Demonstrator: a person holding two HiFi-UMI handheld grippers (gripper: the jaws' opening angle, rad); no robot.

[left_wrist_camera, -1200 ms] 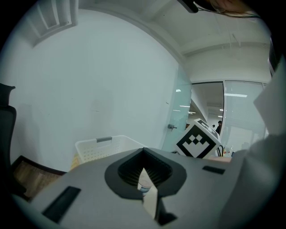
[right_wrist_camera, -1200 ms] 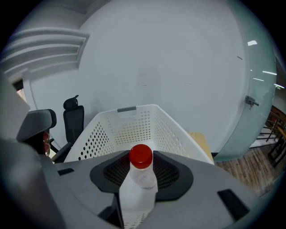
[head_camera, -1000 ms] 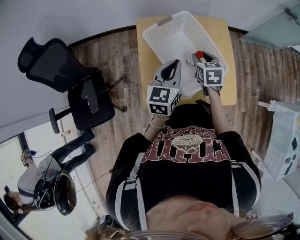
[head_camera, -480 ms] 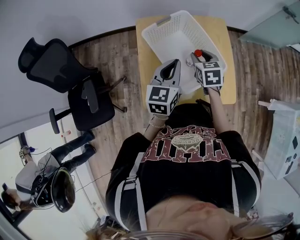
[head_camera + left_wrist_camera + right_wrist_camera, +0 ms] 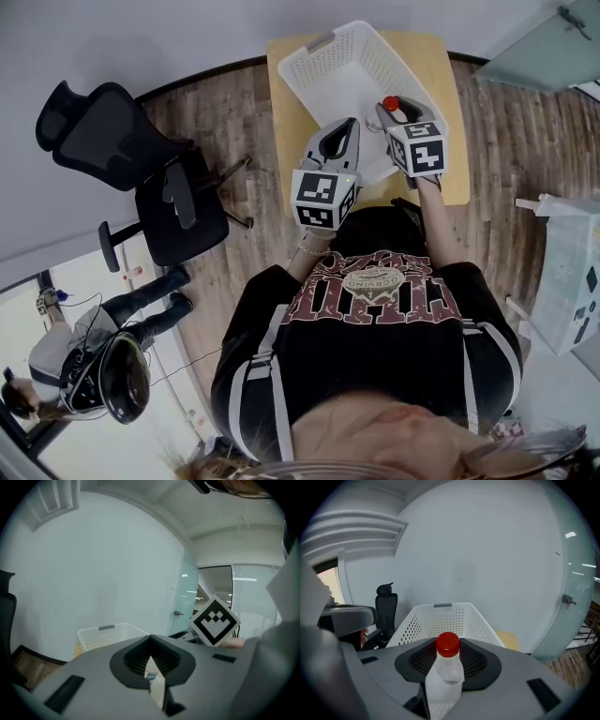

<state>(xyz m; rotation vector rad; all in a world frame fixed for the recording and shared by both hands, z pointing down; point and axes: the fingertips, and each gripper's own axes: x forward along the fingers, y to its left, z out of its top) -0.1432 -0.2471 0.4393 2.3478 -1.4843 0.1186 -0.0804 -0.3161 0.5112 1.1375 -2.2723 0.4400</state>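
Note:
My right gripper [image 5: 395, 112] is shut on a clear plastic bottle with a red cap [image 5: 448, 645], which stands upright between its jaws over the near right part of a white perforated basket [image 5: 309, 56]. In the right gripper view the basket [image 5: 440, 616] lies just beyond the bottle. My left gripper [image 5: 344, 128] hovers at the basket's near edge, left of the right one. Its jaws [image 5: 151, 668] are closed on a thin white item with a blue mark [image 5: 152, 676]; what it is I cannot tell. The right gripper's marker cube [image 5: 214, 622] shows in the left gripper view.
The basket sits on a small wooden table [image 5: 452, 94] against a white wall. A black office chair [image 5: 122, 159] stands to the left on the wood floor. Another person [image 5: 84, 366] is at lower left. A glass partition [image 5: 576, 597] is at the right.
The right gripper with the bottle has lifted slightly and moved a little forward over the basket; its marker cube sits higher in the left gripper view. The left gripper has hardly moved.

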